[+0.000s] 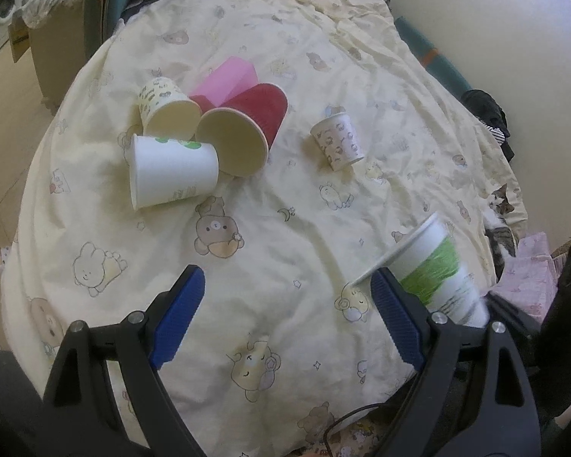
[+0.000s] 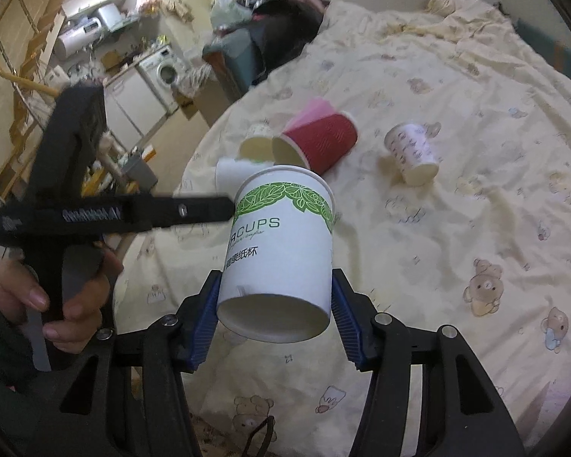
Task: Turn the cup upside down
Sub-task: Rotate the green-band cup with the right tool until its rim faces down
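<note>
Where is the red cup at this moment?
The red cup lies on its side on the bedspread, upper left in the left wrist view, between the pink box and two paper cups.

On the bed (image 1: 285, 228), three cups lie on their sides in a cluster at the far left: one cup (image 1: 171, 173) in front, a second cup (image 1: 167, 104) behind it, and a third cup (image 1: 243, 129) to their right, touching them. A flat box (image 1: 228, 78) lies just behind this cluster. A small cup (image 1: 338, 141) lies alone, well apart to the right. Nearer, the right gripper (image 2: 274, 304) has a large cup (image 2: 281, 251) between its fingers, above the bed, its base toward the camera. The left gripper (image 1: 285, 320) is to the left of this cup, with nothing between its fingers.
</note>
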